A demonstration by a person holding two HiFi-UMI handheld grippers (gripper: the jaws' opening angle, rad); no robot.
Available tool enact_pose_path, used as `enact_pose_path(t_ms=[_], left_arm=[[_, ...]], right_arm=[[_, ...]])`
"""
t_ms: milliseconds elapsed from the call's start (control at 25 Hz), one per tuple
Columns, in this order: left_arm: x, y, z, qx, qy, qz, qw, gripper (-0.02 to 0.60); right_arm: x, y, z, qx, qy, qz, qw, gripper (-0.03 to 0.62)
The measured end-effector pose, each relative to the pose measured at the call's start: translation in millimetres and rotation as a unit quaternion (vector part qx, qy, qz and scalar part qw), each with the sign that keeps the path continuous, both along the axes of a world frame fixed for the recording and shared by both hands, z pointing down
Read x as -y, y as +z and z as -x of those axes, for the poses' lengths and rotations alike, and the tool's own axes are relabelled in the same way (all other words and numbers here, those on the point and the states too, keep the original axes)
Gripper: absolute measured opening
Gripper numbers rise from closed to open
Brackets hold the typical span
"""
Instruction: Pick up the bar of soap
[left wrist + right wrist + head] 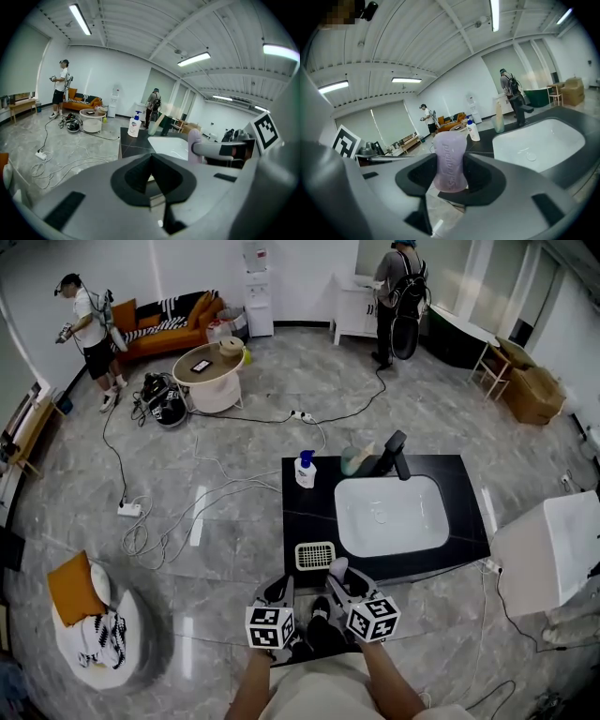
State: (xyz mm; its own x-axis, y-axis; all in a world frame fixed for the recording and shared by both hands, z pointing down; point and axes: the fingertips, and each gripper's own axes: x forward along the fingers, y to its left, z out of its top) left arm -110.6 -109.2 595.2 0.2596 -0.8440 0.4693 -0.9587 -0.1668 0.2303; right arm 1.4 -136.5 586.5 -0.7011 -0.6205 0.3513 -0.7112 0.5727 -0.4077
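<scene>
Bar of soap [450,159]: clamped between right gripper [450,169] pads; slick, could squirt out. Left gripper [151,174]: closed, empty.

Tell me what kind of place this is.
Probably a big studio or test hall staged as home corners: a sink in a free-standing black counter, an orange sofa, and cables trailing across the floor.

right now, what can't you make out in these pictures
- Bar of soap: in the head view the right tongs cover all but a pale end.
- Pump bottle label: too small in every view.
- Greenish thing by the faucet: too small to name.
- Dark flat item on the round table: too small, head view.
</scene>
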Motion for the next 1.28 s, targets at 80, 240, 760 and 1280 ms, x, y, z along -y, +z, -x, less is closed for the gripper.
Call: enact_pose_path(t_ms=[80, 240, 760, 1280], left_arm=[[-4.4, 1.0, -0.6, 0.001, 0.002, -0.002, 1.0000, 0.006], [-13.8, 2.1, 4.4, 0.010, 0.004, -0.006, 0.9999, 0.006], [-19.7, 9.2, 22.3, 0.015, 0.000, -0.015, 0.9998, 0.006], [-5.1, 5.9, 21.6, 0.027, 0.021, -0.019, 0.9992, 0.006]], right_arm=[[-5.6, 3.7, -5.0, 0.011, 0.011, 0.005, 1.000, 0.179], [-13.1, 7.9, -11.6, 0.030, 0.031, 0.009, 0.999, 0.179], [-27.0, 20.1, -1.6, 0.047, 0.021, 0.010, 0.999, 0.179], [-7.8, 11.0, -1.3, 0.071, 0.045, 0.005, 0.996, 0.179]])
